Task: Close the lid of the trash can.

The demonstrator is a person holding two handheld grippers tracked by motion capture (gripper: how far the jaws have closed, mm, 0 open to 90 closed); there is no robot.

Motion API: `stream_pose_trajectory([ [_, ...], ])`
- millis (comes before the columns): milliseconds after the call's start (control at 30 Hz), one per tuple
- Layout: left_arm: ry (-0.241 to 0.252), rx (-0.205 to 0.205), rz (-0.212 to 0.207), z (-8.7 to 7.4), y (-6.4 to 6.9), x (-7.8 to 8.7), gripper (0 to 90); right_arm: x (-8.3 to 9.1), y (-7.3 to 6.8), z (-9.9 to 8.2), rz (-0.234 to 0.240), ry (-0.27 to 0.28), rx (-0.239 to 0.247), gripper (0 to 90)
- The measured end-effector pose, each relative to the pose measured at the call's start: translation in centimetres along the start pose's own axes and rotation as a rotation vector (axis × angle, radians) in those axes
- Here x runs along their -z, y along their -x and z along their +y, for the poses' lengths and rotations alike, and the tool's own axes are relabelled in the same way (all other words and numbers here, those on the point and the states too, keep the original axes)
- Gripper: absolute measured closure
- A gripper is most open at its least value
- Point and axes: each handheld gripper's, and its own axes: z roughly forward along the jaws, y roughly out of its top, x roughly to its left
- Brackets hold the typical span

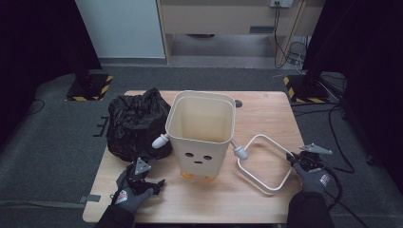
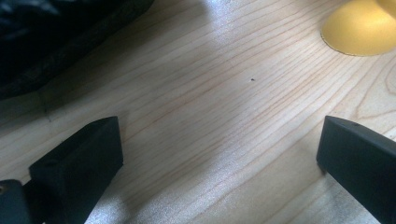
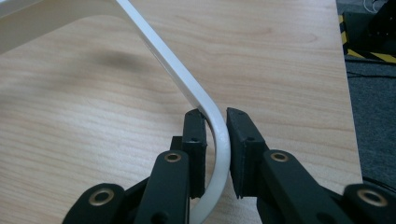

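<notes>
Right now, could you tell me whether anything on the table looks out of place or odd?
Yes: the white frame ring lies off the cream bin, flat on the table to its right, with the right gripper closed on its corner. The black bag sits crumpled left of the bin, not inside it. The left gripper hangs open over bare wood.

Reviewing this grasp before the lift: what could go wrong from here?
1. The right tool pinches the white ring at a curved corner, so it may slip or pivot.
2. Its far side lies against the bin; lifting could nudge it.
3. The left tool is open, steadying nothing.
</notes>
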Motion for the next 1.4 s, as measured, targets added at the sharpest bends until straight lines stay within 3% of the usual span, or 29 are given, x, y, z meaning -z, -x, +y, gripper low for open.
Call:
stream_pose_trajectory([
  [433, 0.000, 0.000, 0.001, 0.0, 0.0, 0.0, 0.0, 1.3, -0.8, 1.3, 0.019, 0.137, -0.054, 78.3],
  [733, 0.000, 0.000, -0.002, 0.0, 0.0, 0.0, 0.0, 1.7, -1.2, 2.0, 0.033, 0.191, -0.066, 78.3],
  [1400, 0.003, 0.000, -0.001, 0.0, 0.0, 0.0, 0.0, 2.9, -2.0, 3.9, -0.016, 0.334, -0.094, 78.2],
])
